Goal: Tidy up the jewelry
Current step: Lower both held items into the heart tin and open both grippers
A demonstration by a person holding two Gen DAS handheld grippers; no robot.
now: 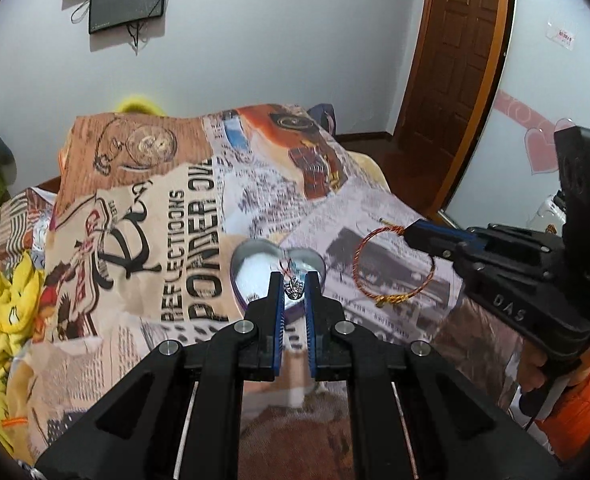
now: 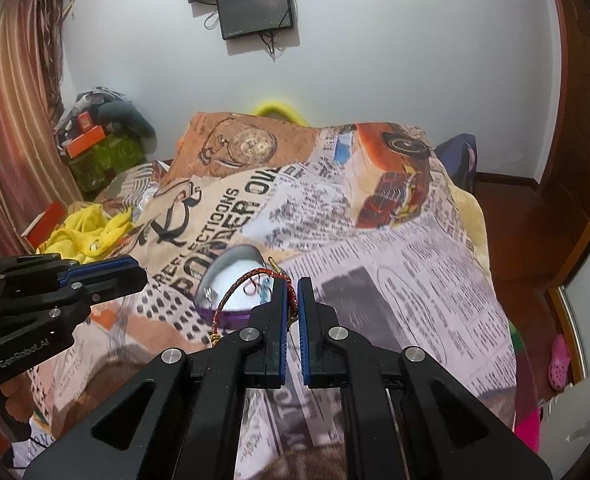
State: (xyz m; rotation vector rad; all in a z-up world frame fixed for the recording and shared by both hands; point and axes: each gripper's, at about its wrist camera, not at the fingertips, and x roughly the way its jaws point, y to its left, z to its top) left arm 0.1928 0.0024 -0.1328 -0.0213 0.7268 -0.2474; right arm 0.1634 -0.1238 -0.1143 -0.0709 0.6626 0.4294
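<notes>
A heart-shaped tin (image 1: 255, 268) with a white inside and purple wall sits on the printed blanket (image 1: 167, 216); it also shows in the right wrist view (image 2: 231, 276). My left gripper (image 1: 295, 286) is shut on a small silver crown charm (image 1: 294, 289) over the tin's near edge. My right gripper (image 2: 292, 296) is shut on a red and gold cord bracelet (image 2: 231, 300), held above the blanket just right of the tin. The bracelet (image 1: 391, 268) hangs as a loop from the right gripper (image 1: 413, 234) in the left wrist view. Small jewelry pieces (image 2: 259, 286) lie inside the tin.
Yellow clothes (image 2: 87, 232) lie at the blanket's left. Boxes and bags (image 2: 95, 148) pile up by the curtain. A wooden door (image 1: 455, 60) stands at the right, and two screens (image 2: 255, 0) hang on the far wall. A pink shoe (image 2: 559, 360) lies on the floor.
</notes>
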